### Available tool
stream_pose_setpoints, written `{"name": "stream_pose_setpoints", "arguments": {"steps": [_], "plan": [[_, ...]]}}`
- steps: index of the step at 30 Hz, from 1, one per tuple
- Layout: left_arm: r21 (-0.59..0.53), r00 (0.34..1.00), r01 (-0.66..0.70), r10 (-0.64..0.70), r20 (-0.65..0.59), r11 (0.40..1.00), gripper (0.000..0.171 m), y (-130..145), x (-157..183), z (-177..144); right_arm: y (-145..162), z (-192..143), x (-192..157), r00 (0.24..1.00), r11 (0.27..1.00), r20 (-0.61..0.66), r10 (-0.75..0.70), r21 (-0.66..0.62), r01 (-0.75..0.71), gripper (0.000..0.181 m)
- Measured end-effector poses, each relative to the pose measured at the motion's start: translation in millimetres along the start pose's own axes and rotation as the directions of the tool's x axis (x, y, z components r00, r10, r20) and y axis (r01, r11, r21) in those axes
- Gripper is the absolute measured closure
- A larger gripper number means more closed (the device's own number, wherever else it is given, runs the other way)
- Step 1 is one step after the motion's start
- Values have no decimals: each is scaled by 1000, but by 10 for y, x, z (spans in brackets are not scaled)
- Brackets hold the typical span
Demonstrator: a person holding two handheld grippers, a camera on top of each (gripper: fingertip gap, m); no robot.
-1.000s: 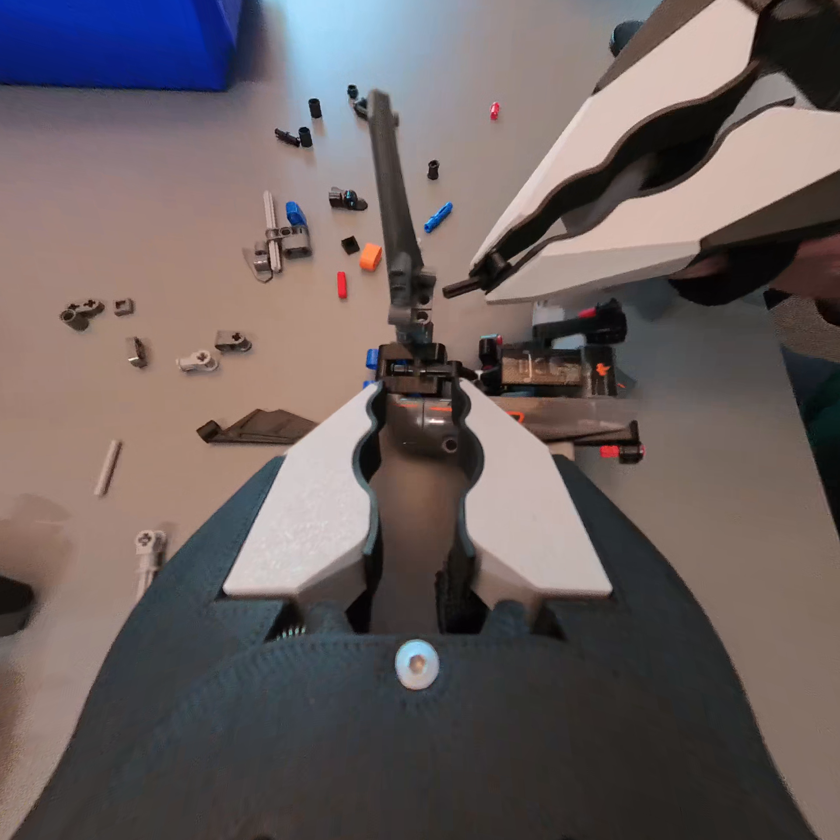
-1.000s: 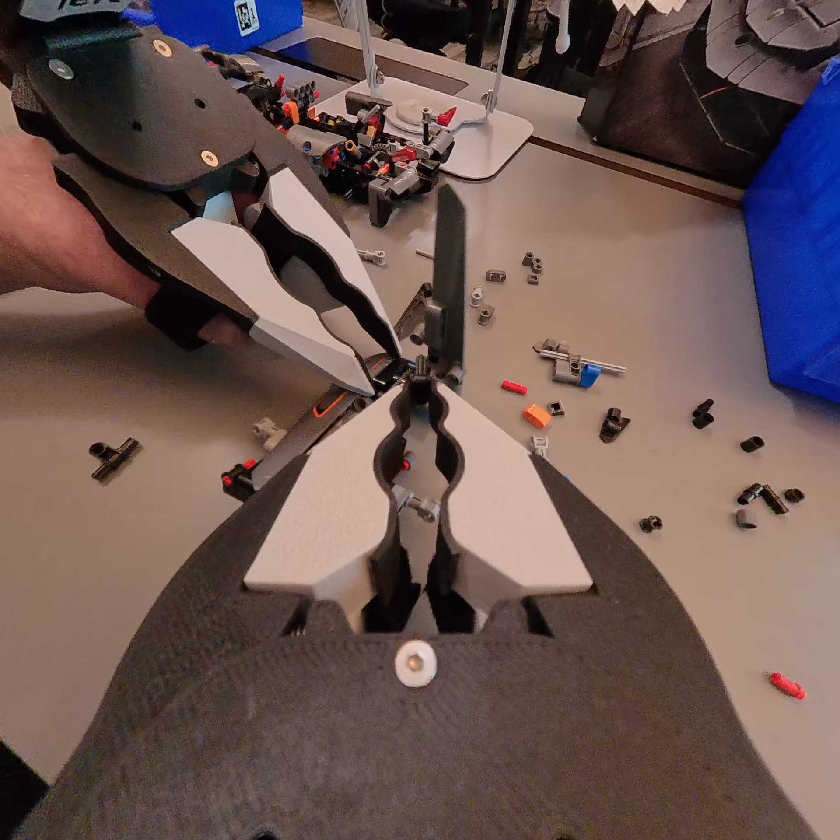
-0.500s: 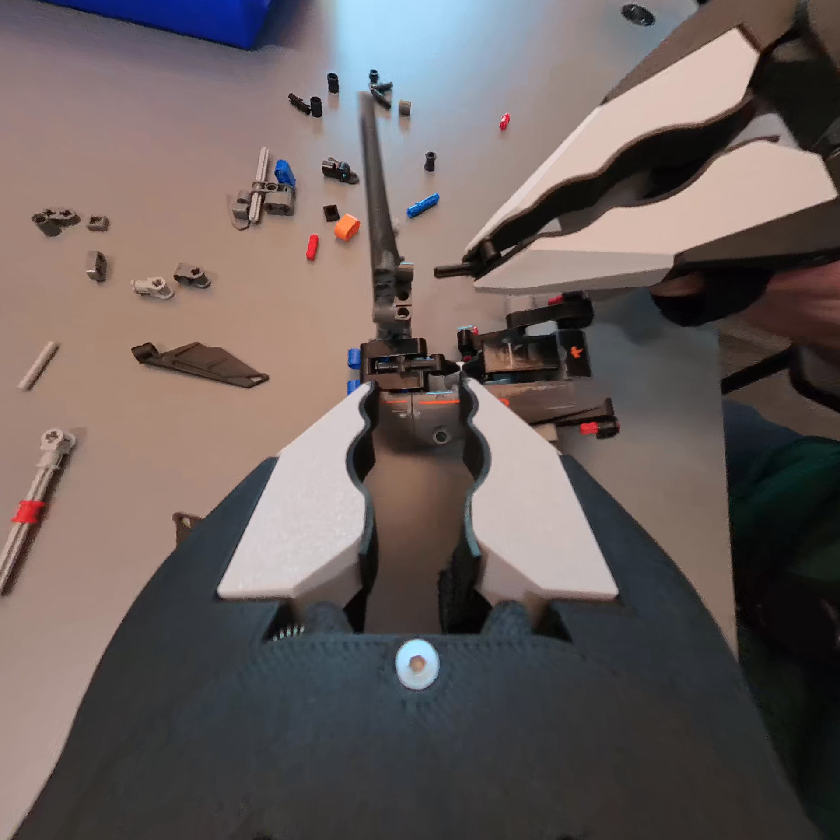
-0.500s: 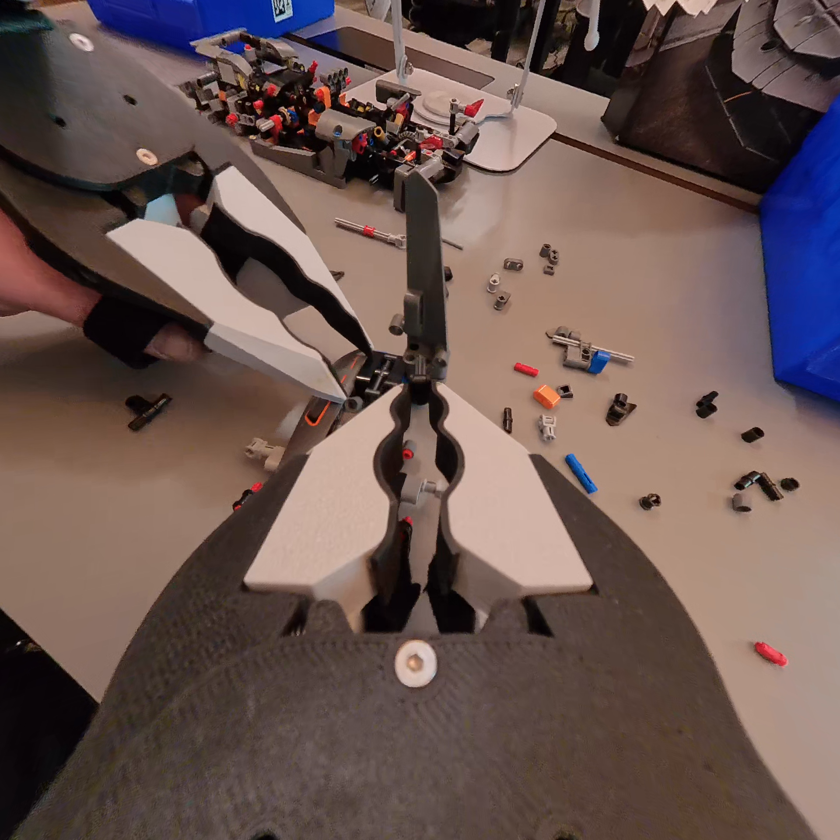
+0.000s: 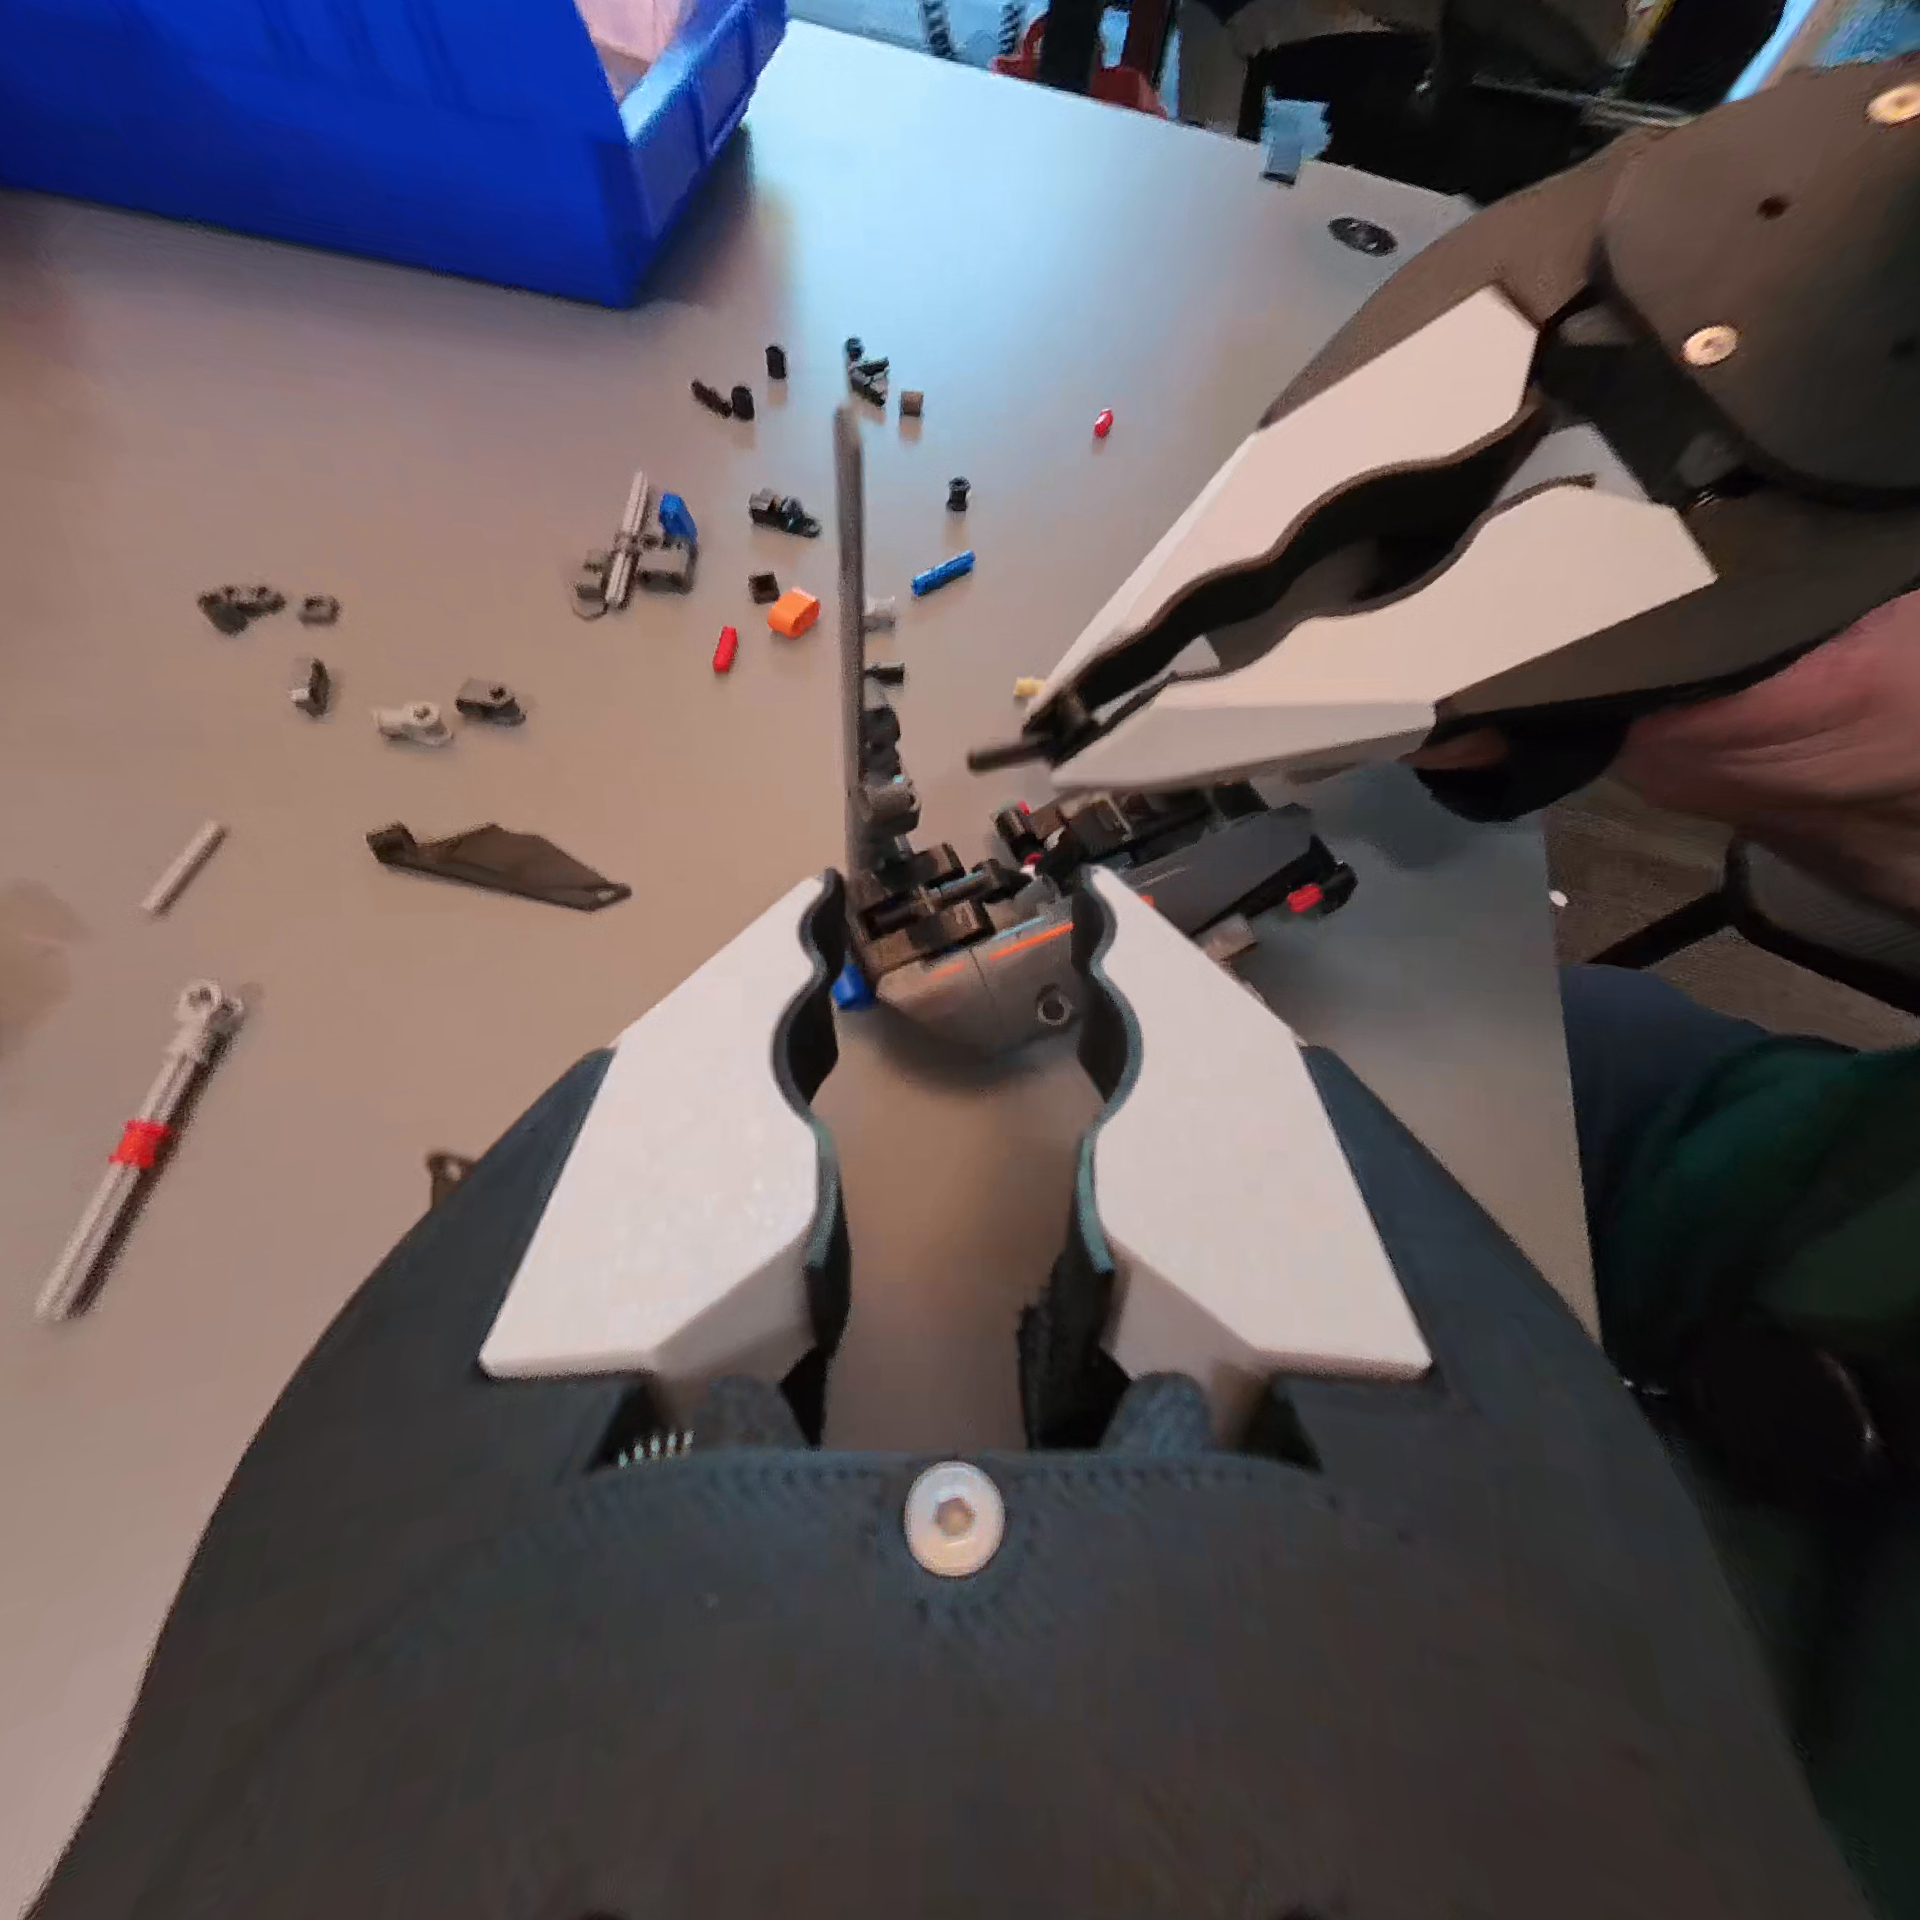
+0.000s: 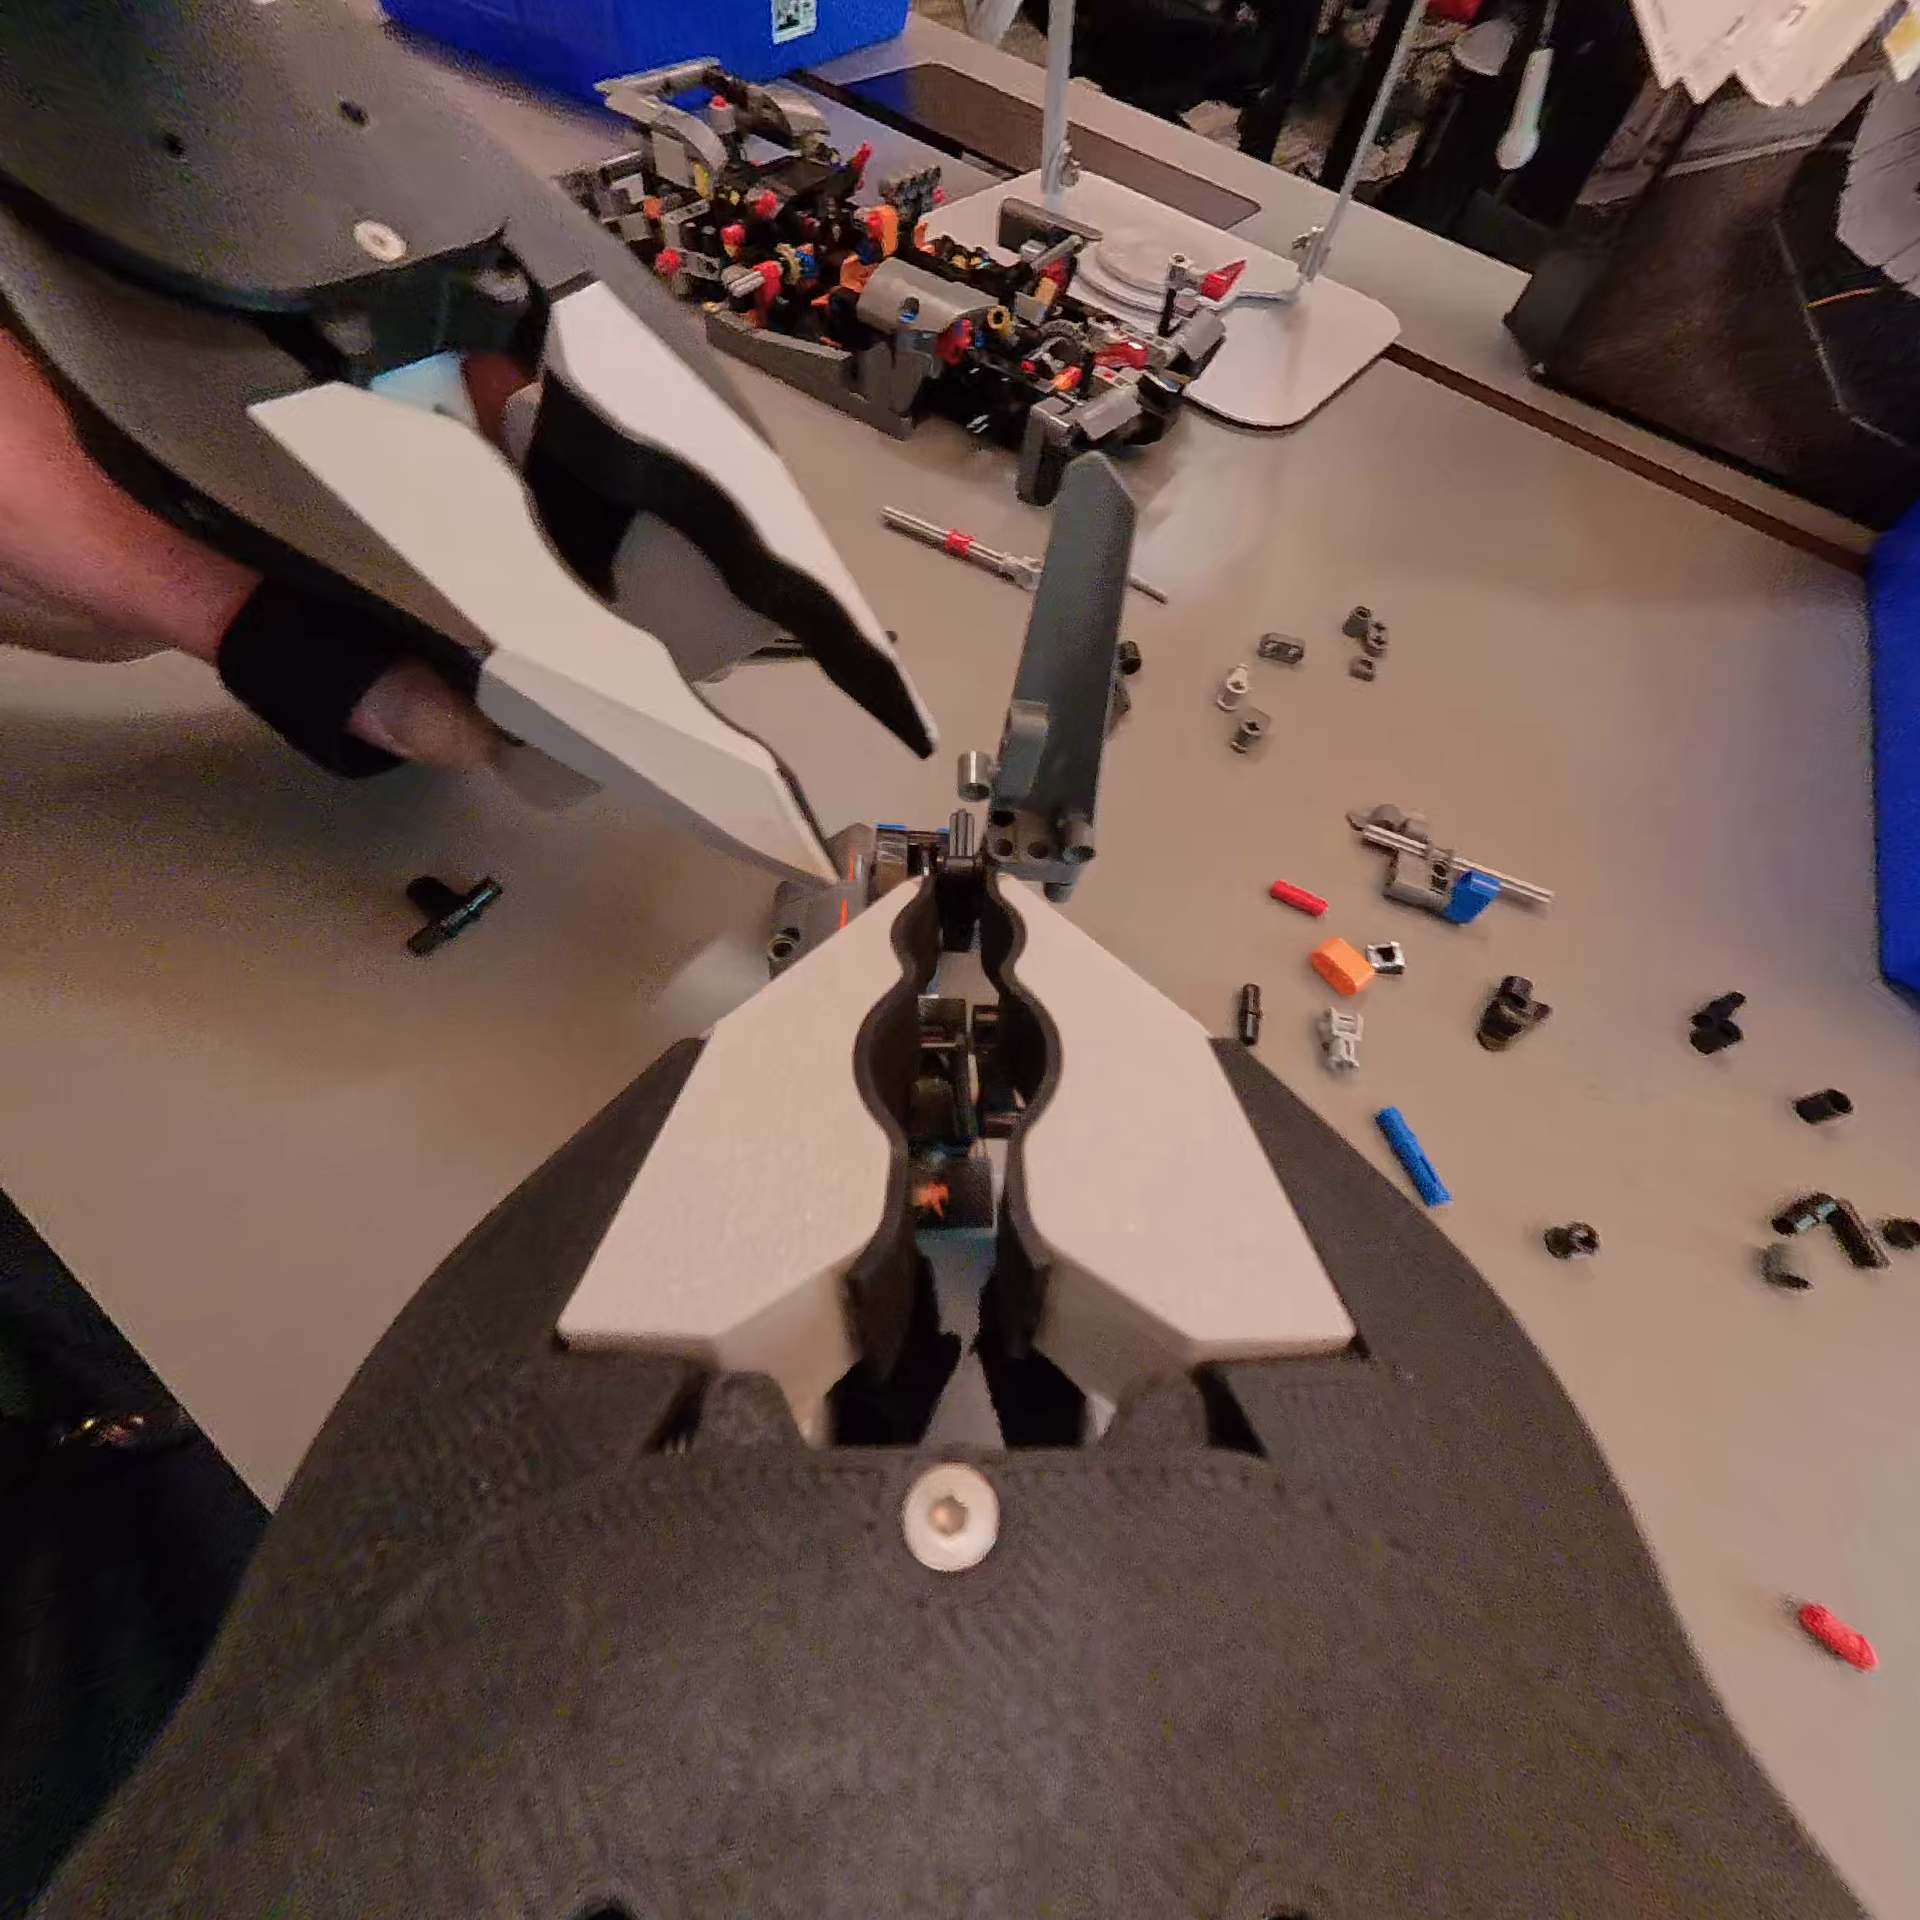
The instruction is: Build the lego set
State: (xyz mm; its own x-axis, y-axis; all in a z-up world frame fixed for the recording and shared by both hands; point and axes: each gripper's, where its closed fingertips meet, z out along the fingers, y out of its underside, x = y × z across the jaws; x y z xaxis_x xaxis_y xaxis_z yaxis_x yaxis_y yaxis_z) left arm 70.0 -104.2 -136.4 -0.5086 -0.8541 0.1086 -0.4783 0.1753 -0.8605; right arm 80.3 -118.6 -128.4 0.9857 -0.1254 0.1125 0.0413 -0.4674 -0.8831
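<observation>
Presently the left gripper (image 5: 956, 925) clamps the grey lego sub-assembly (image 5: 966, 956) near the grey tabletop's (image 5: 312, 416) right edge; the right gripper (image 6: 961, 883) pinches a black pin (image 6: 961, 831). Loose pieces (image 6: 1340, 961) scatter beyond; blue bin (image 5: 364, 114) at far corner.

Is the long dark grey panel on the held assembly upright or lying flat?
Upright: the dark grey panel rises from the assembly, well above the table.

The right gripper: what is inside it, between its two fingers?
The right gripper pinches a small black pin at its fingertips; one end sticks out toward the grey sub-assembly in the left gripper. The pin's inner end is covered by the fingers.
</observation>
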Motion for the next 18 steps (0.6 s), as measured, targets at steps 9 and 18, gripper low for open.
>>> {"name": "stream_pose_setpoints", "arguments": {"steps": [9, 18], "plan": [[4, 989, -130, 130, -68, 991, 134, -40, -19, 159, -9, 119, 20, 1000, 1000, -16, 26, 11, -26, 176], [22, 991, -102, 104, -82, 994, 138, -47, -30, 160, -23, 160, 47, 995, 995, 2, 97, 39, -97, 176]]}}
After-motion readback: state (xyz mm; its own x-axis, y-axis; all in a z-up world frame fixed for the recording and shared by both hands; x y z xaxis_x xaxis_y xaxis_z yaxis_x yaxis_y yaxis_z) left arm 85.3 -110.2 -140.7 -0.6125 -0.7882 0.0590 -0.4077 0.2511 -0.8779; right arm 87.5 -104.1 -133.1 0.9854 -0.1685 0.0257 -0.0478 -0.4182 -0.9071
